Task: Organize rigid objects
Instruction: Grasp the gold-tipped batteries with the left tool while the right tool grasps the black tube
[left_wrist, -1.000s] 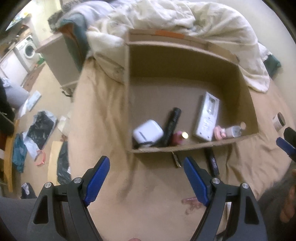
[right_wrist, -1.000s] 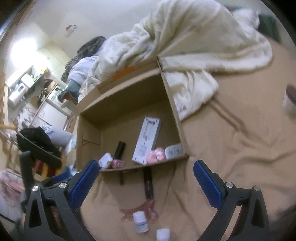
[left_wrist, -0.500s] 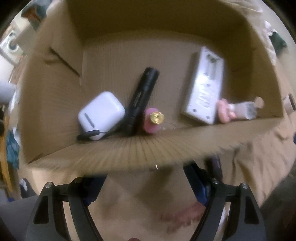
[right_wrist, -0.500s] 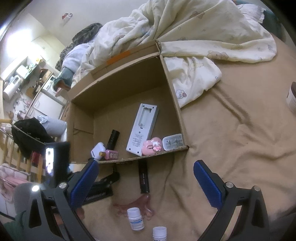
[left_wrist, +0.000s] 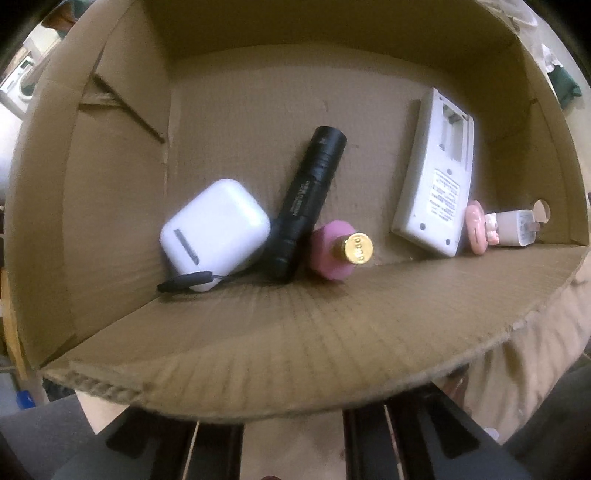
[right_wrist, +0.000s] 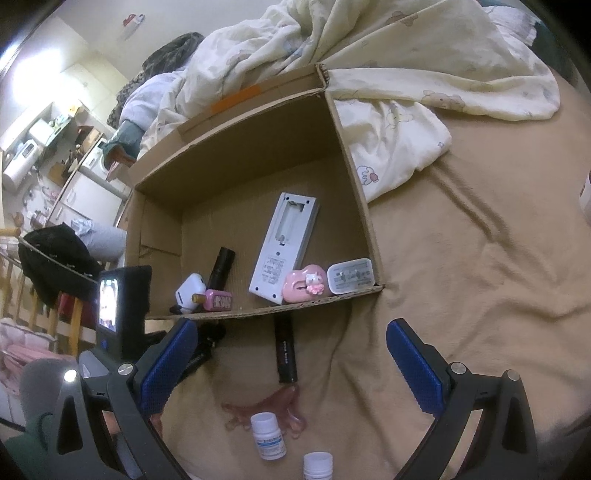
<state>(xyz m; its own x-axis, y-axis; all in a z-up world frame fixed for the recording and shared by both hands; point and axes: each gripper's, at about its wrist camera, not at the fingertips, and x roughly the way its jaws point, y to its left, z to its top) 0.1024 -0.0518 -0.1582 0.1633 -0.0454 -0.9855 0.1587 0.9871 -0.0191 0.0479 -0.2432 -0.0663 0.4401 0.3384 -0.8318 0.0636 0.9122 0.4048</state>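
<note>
Six rigid items already inside the cardboard box (left_wrist: 295, 350), crowded along its near wall: earbud case (left_wrist: 214, 229), flashlight (left_wrist: 310, 199) and pink bottle (left_wrist: 336, 251) toward 7 o'clock of the floor, remote control (left_wrist: 436, 184) at 2 o'clock, pink charm (left_wrist: 476, 229) and charger plug (left_wrist: 517, 229) in the 4 o'clock corner. Likely dropped just over that wall, the shortest reach from the person's side.

Outside, at 6 o'clock from the box in the right wrist view: black tube (right_wrist: 285, 350), pink hair claw (right_wrist: 273, 410) and two pill bottles (right_wrist: 269, 435), not yet sorted, on the bed sheet (right_wrist: 480, 295).

Left gripper (right_wrist: 207, 347) planted nose-down just outside the near wall, at 9 o'clock of the tube; fingers just now closing, and together. Tips hidden behind the cardboard in its own view and dark in the other, so cannot tell what, if anything, sits between them.

Right gripper (right_wrist: 291, 328) hovering over the leftovers, fingers wide apart around nothing, apparently lined up on the tube for the next pick.
</note>
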